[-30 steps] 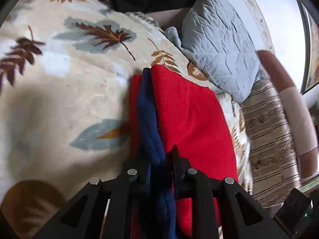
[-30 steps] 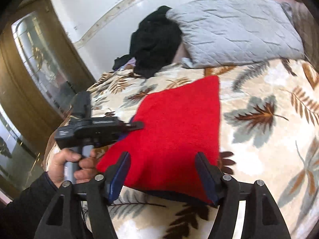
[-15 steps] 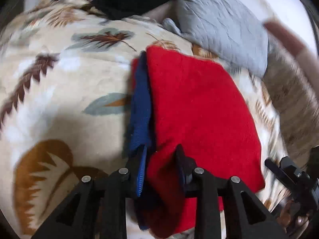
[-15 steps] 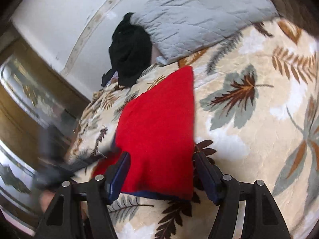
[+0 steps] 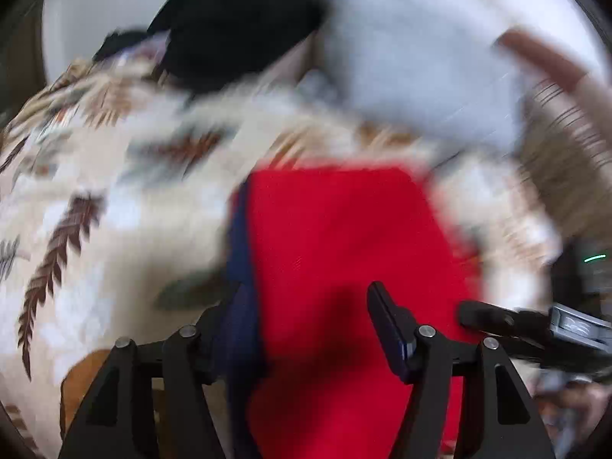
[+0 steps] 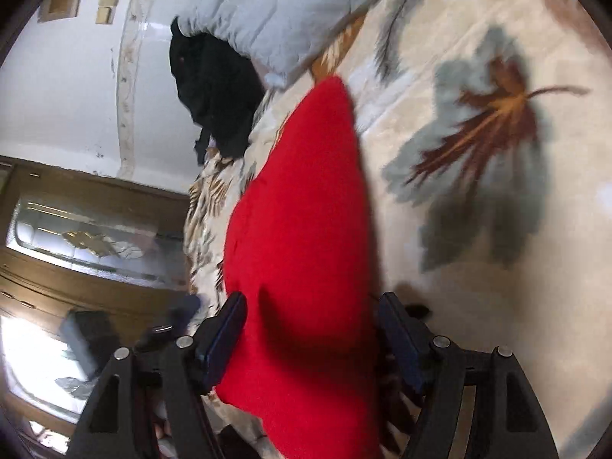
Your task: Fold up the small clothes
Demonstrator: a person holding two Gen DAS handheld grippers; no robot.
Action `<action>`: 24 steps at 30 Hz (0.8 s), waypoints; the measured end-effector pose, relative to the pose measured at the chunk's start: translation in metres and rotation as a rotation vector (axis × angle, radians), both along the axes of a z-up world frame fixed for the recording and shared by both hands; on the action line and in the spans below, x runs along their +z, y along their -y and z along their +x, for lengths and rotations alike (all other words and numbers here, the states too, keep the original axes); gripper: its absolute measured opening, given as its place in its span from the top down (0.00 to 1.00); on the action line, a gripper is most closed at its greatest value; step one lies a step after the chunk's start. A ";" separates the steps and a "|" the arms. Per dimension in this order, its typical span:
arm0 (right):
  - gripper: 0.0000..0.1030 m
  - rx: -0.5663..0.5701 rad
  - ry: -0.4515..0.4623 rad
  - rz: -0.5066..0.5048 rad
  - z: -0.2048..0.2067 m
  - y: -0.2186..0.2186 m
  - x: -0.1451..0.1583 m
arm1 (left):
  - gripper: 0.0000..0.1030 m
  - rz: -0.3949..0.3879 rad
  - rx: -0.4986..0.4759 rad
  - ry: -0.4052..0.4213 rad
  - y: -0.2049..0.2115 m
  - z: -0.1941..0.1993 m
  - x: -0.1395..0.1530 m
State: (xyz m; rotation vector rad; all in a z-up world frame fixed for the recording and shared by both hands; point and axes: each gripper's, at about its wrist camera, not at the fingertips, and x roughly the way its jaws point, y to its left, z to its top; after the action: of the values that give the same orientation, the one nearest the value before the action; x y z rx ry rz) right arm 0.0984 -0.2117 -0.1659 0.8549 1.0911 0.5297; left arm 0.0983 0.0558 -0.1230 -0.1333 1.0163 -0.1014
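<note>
Navy edge (image 5: pixel 239 267) only beside left tool (image 5: pixel 306 329).

My leaf-print blanket (image 6: pixel 478 176) covers the bed. A grey quilted pillow (image 6: pixel 290 11) lies at its head, touching a black garment (image 6: pixel 218 91) by the white wall (image 6: pixel 76 88).

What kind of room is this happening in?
Most likely a bedroom: a cream leaf-patterned blanket covers a bed, a grey quilted pillow lies at its head, and a folded red garment rests on top.
</note>
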 end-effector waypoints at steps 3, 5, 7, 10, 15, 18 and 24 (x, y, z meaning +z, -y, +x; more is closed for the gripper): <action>0.61 0.065 0.050 -0.215 -0.003 -0.028 0.014 | 0.40 -0.041 0.023 0.023 -0.011 -0.007 -0.009; 0.63 0.088 0.182 -0.366 -0.022 -0.049 0.048 | 0.40 -0.038 0.019 0.026 -0.012 -0.008 -0.011; 0.62 0.103 0.168 -0.446 -0.023 -0.057 0.040 | 0.38 -0.061 0.020 0.013 -0.015 -0.007 -0.015; 0.47 0.032 0.103 -0.305 -0.019 -0.034 0.026 | 0.37 -0.060 0.015 0.019 -0.017 -0.011 -0.014; 0.22 -0.079 0.160 -0.207 -0.004 -0.004 0.044 | 0.34 -0.108 0.025 0.011 -0.022 -0.009 -0.019; 0.23 -0.069 0.031 -0.146 0.038 -0.002 0.015 | 0.33 -0.122 0.030 0.003 -0.024 -0.008 -0.021; 0.64 0.026 0.214 -0.499 0.026 -0.052 0.051 | 0.31 -0.136 0.011 0.003 -0.023 -0.008 -0.024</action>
State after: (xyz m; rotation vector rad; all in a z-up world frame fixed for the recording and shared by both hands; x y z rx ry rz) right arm 0.1244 -0.1599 -0.1154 0.3401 0.9780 0.3374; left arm 0.0902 0.0783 -0.1471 -0.2632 1.0051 -0.1606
